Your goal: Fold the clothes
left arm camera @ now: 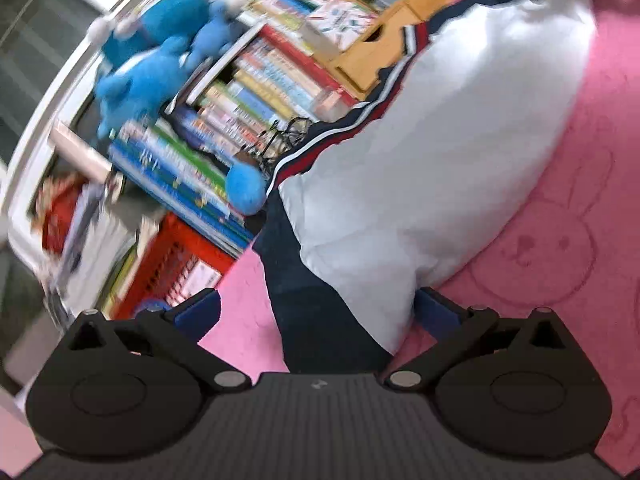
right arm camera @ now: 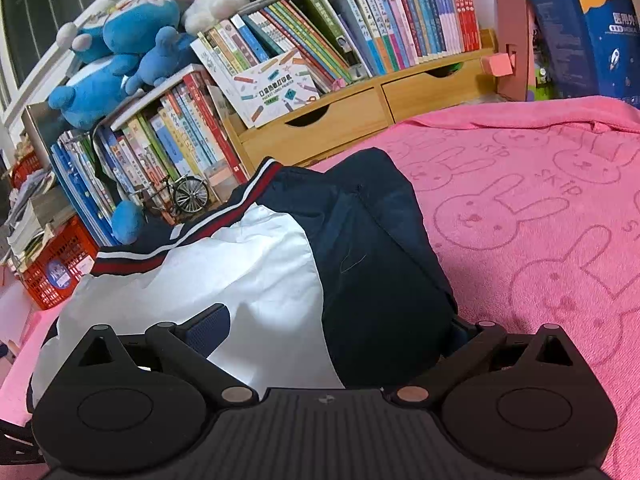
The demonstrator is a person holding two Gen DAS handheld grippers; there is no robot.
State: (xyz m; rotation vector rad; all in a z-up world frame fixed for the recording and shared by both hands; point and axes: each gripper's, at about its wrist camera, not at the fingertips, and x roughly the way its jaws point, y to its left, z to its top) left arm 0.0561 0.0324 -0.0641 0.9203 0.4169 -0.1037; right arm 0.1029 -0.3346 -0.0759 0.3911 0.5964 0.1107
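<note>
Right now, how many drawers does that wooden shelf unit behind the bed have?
2 visible, side by side under the row of books: the left drawer and the right drawer, each with a curved cut-out handle. More may be hidden behind the pink blanket.

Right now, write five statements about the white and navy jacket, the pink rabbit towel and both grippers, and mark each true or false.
1. The white and navy jacket lies on the pink rabbit-print towel. True.
2. The left gripper has its fingers spread, with jacket fabric between them. True.
3. The towel is printed with cats. False: rabbits.
4. The jacket's striped trim is green and yellow. False: red, white and navy.
5. The right gripper is far away from the jacket. False: its open fingers straddle the jacket.
</note>
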